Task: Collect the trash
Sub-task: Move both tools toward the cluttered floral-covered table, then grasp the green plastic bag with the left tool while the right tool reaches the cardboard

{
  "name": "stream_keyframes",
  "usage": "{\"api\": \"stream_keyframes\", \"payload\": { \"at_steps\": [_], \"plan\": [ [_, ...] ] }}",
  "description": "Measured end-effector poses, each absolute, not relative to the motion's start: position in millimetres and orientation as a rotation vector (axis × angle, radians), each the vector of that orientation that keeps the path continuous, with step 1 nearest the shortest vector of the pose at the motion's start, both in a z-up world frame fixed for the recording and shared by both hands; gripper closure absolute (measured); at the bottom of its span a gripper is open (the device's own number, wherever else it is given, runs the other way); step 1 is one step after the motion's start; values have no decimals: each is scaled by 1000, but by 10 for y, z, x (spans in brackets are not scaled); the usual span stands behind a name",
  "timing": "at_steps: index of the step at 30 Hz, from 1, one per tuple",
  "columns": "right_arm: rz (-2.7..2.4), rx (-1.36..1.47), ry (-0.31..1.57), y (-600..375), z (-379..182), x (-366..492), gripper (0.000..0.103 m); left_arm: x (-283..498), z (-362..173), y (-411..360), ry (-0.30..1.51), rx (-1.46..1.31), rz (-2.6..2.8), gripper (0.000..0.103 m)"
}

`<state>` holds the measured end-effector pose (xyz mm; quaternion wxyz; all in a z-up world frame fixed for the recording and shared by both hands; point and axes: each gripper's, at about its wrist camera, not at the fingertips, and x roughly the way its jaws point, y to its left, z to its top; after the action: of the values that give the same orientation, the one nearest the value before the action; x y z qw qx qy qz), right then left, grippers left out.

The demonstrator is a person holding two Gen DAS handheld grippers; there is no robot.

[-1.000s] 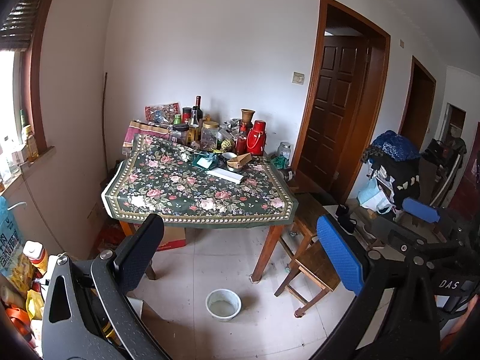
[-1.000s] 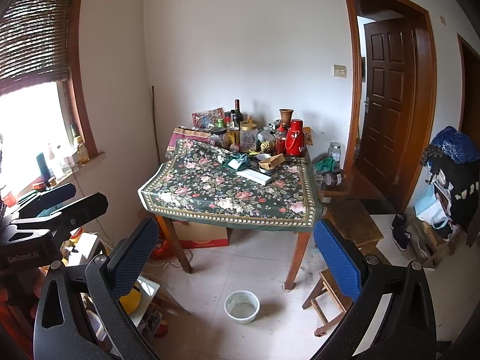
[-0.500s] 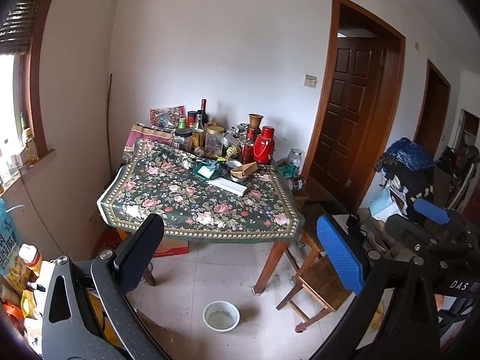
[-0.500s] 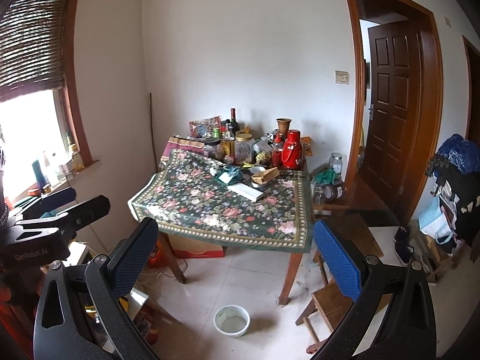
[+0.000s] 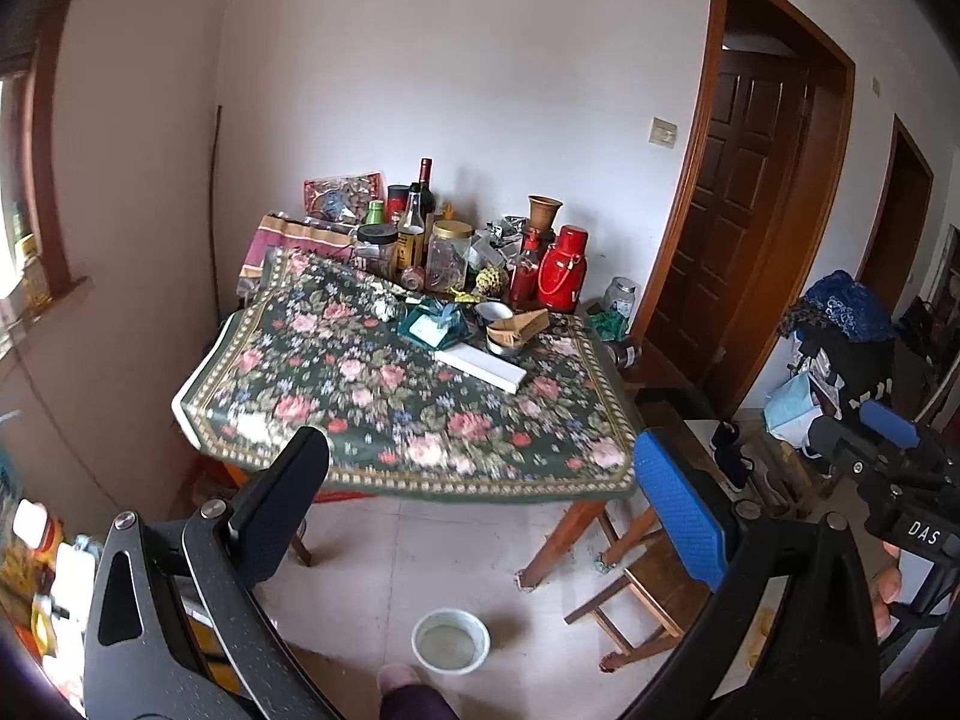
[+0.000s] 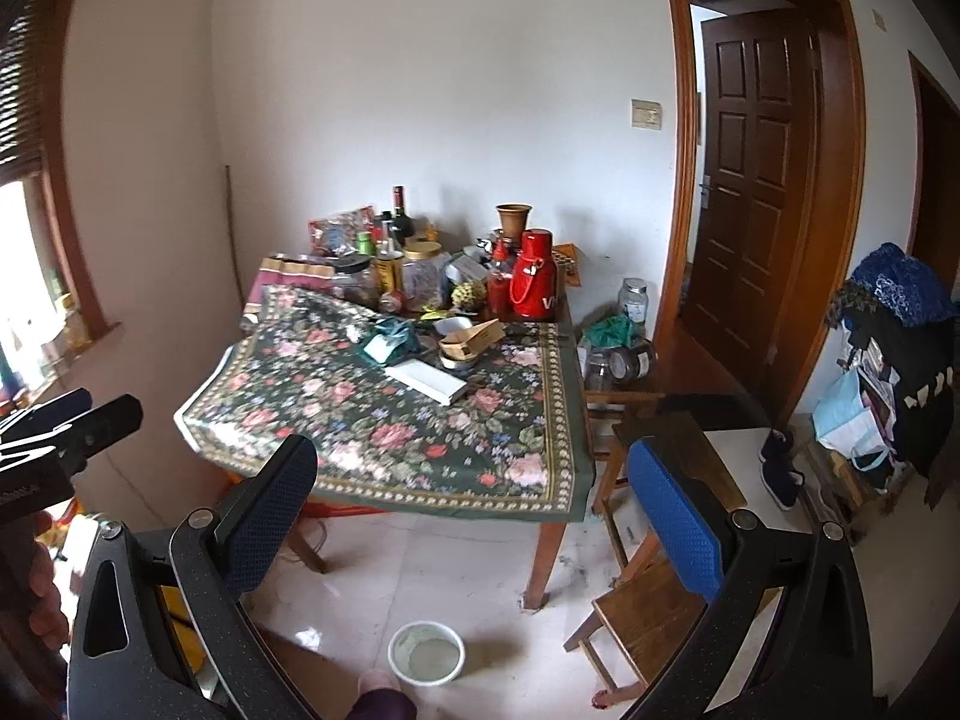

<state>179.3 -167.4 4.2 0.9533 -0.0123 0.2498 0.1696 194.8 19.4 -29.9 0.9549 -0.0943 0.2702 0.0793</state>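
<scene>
Both grippers nearer the table [image 5: 420, 396] than a second ago; approach step. Left gripper [image 5: 480, 480] and right gripper [image 6: 474, 480]: spread, empty. Likely trash: teal wrapper [image 5: 435, 324], white box [image 5: 480, 363], mid-table, far side. Next: reach over near edge. Stool [image 6: 648, 606] crowds right; floor bowl [image 6: 426, 652] underfoot

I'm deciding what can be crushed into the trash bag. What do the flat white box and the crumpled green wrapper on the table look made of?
The flat white box looks like matte cardboard or stiff paper: crisp straight edges, no shine. The crumpled green wrapper looks like thin plastic film or foil: creased folds with a slight sheen. Neither is sharp enough to settle.
</scene>
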Motion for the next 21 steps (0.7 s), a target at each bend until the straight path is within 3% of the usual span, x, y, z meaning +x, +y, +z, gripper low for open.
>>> {"api": "stream_keyframes", "payload": {
  "at_steps": [5,13,21],
  "plan": [
    [303,-3,515,-1393,88,2276,0,2575,-287,634,577,-176,124,10],
    [225,55,577,-942,86,3025,0,3453,-285,1241,608,-124,28,11],
    [180,89,704,-700,-264,3737,0,4365,-698,1669,719,-190,31,11]
  ]
}}
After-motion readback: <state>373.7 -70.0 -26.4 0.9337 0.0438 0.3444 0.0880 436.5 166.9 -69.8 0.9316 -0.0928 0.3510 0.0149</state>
